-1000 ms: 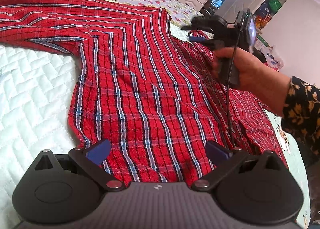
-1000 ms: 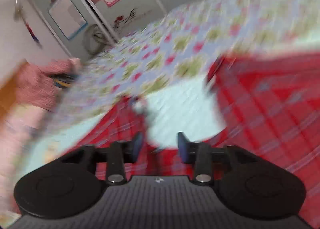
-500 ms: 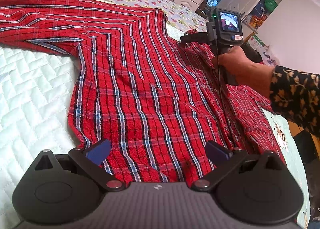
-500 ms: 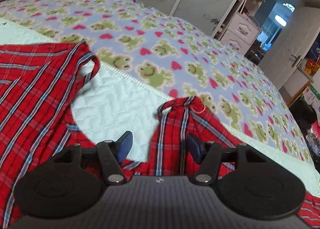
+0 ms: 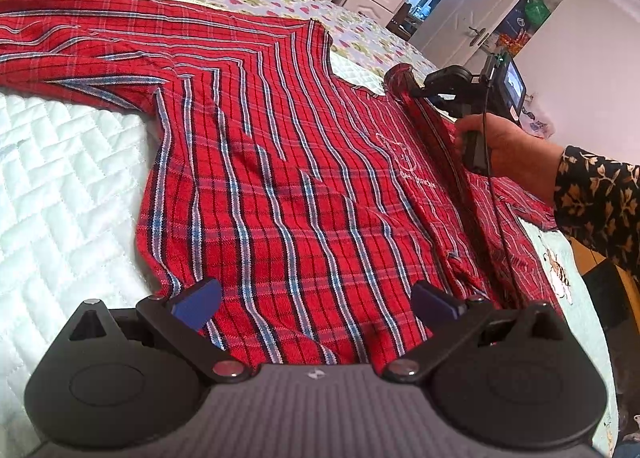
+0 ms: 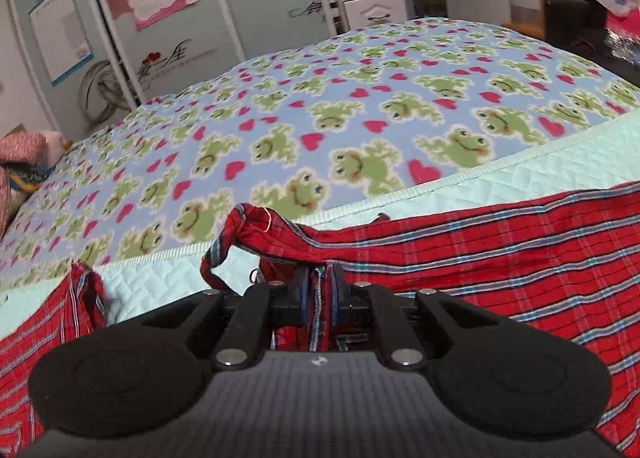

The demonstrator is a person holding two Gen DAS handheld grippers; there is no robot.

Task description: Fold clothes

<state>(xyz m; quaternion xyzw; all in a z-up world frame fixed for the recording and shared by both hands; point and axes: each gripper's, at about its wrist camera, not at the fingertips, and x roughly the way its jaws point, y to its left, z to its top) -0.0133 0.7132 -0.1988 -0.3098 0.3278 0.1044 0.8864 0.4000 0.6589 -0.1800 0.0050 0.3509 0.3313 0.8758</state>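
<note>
Quilted white bedspread (image 5: 52,194) shows at nine o'clock in the left wrist view, under a red plaid shirt (image 5: 288,186) spread flat across the middle. Left gripper (image 5: 316,298) hovers at six o'clock, fingers wide apart and empty above the hem. Toward two o'clock, the right gripper (image 6: 319,290) has just closed its fingers, pinching a lifted fold of the shirt.

"Can you see the whole red shirt (image 5: 280,178)?"

"No. Its long sleeve (image 5: 60,46) runs off the left edge."

"And the person?"

"Only a hand (image 5: 516,146) and a flowery sleeve (image 5: 600,202). The rest is cut off. The little screen (image 5: 514,88) is too small to read."
</note>
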